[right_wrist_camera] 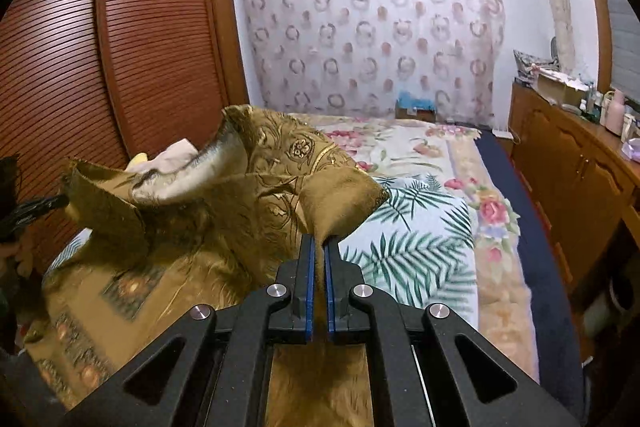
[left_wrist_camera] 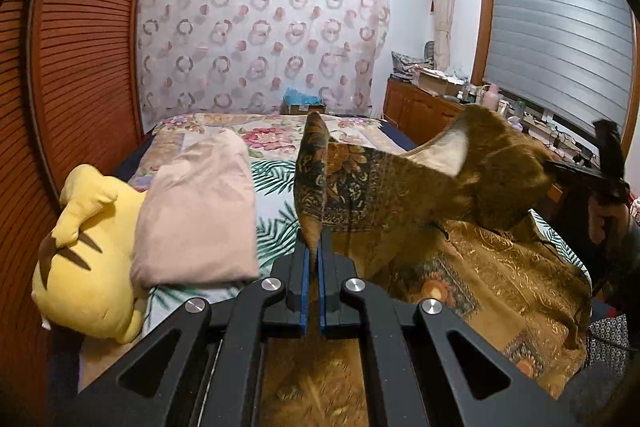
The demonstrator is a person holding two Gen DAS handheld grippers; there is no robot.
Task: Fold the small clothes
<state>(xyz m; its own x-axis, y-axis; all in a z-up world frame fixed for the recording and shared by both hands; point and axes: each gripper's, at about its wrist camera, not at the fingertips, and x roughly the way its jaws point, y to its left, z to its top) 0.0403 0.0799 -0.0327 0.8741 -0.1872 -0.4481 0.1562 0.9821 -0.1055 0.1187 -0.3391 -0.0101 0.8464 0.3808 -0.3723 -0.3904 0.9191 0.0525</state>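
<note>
A gold-brown patterned garment (left_wrist_camera: 472, 267) lies partly on the bed and is lifted at two corners. My left gripper (left_wrist_camera: 314, 247) is shut on one corner, which stands up between the blue pads. My right gripper (right_wrist_camera: 319, 247) is shut on another corner of the same garment (right_wrist_camera: 224, 219). The right gripper also shows at the far right of the left wrist view (left_wrist_camera: 580, 171), blurred. The lifted edge folds over and shows a pale lining.
A floral bedspread (right_wrist_camera: 420, 219) covers the bed. A folded pink cloth (left_wrist_camera: 196, 215) and a yellow plush toy (left_wrist_camera: 88, 251) lie at the left. A louvred wooden wardrobe (right_wrist_camera: 132, 39) stands left; a wooden cabinet (right_wrist_camera: 568, 167) with clutter stands right.
</note>
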